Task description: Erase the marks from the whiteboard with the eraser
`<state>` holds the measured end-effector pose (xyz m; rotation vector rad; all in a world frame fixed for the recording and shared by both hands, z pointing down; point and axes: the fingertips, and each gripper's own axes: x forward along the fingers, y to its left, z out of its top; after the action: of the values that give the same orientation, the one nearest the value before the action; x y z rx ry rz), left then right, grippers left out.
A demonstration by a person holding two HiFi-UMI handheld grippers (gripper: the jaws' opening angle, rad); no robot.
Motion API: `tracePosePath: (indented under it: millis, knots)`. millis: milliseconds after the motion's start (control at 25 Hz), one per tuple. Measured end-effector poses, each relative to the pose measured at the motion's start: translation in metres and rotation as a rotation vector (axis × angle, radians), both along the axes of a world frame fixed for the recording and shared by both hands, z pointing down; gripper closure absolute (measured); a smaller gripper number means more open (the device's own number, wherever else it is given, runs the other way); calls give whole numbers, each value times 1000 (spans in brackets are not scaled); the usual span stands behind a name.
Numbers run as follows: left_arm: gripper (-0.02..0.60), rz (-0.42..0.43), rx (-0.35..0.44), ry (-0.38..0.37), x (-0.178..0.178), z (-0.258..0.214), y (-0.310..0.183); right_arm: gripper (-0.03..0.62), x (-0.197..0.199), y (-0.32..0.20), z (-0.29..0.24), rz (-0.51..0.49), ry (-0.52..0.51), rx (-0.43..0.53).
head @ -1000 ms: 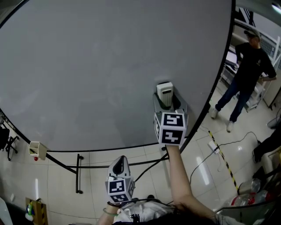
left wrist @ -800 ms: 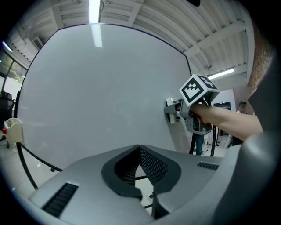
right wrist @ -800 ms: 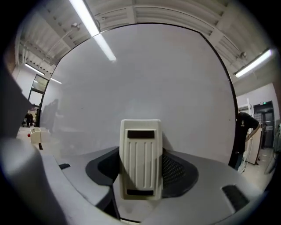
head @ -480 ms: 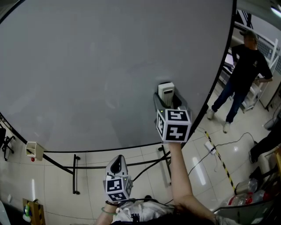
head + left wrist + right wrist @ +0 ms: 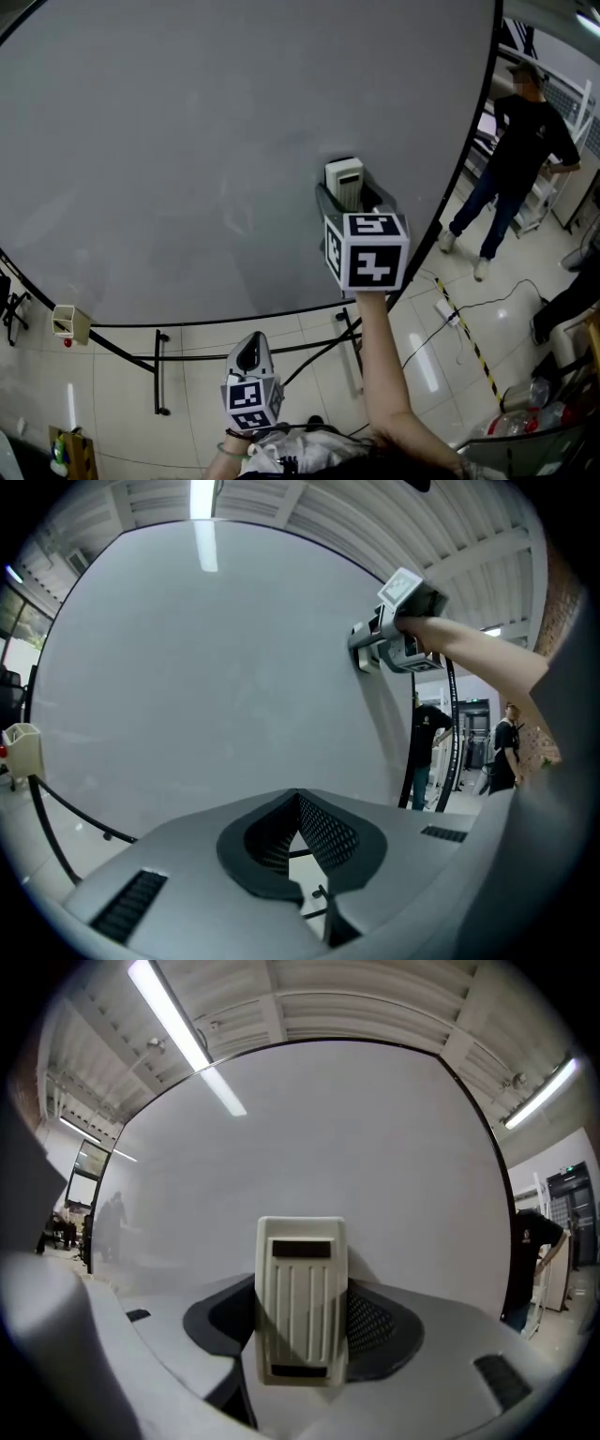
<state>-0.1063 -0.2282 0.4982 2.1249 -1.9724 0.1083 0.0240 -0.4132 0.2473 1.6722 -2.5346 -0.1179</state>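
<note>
The whiteboard (image 5: 206,141) fills most of the head view, and I see no distinct marks on it. My right gripper (image 5: 350,194) is shut on a cream ribbed eraser (image 5: 343,180), which is pressed flat against the board at its lower right. In the right gripper view the eraser (image 5: 300,1297) stands upright between the jaws of the right gripper (image 5: 301,1321), with bare whiteboard (image 5: 375,1157) behind it. My left gripper (image 5: 250,350) hangs low below the board's bottom edge, away from it. Seen in its own view, the left gripper (image 5: 299,801) has its jaws shut on nothing.
A person in a dark shirt and jeans (image 5: 514,141) stands to the right of the board. A small box (image 5: 64,321) hangs on the board's lower left frame. The stand's legs (image 5: 159,370) and a cable with a power strip (image 5: 446,310) lie on the tiled floor.
My right gripper has slid the eraser up and slightly left across the board. The left gripper has barely moved.
</note>
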Motion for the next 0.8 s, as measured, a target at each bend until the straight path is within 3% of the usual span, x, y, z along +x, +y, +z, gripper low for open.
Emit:
tracePosePath:
  millis: [80, 240, 320, 400, 520, 600, 720, 800]
  knots:
    - [589, 3, 6, 1, 3, -1, 0, 312, -6, 3, 26, 15, 31, -34]
    - [590, -4, 10, -15, 0, 3, -1, 312, -37, 15, 174, -45, 143, -290]
    - [589, -9, 9, -27, -1, 4, 3, 312, -42, 17, 204, -54, 195, -313]
    - [589, -6, 6, -30, -2, 4, 7, 318, -39, 17, 166, -52, 156, -261]
    - [590, 0, -2, -13, -4, 2, 6, 315, -22, 8, 48, -2, 38, -41]
    - [591, -5, -7, -4, -6, 3, 7, 315, -15, 4, -1, 14, -10, 33]
    - [590, -11, -3, -7, -6, 2, 10, 310, -17, 7, 27, 25, -20, -9]
    - [591, -12, 1, -11, -7, 0, 11, 310, -27, 12, 97, 15, 16, -147]
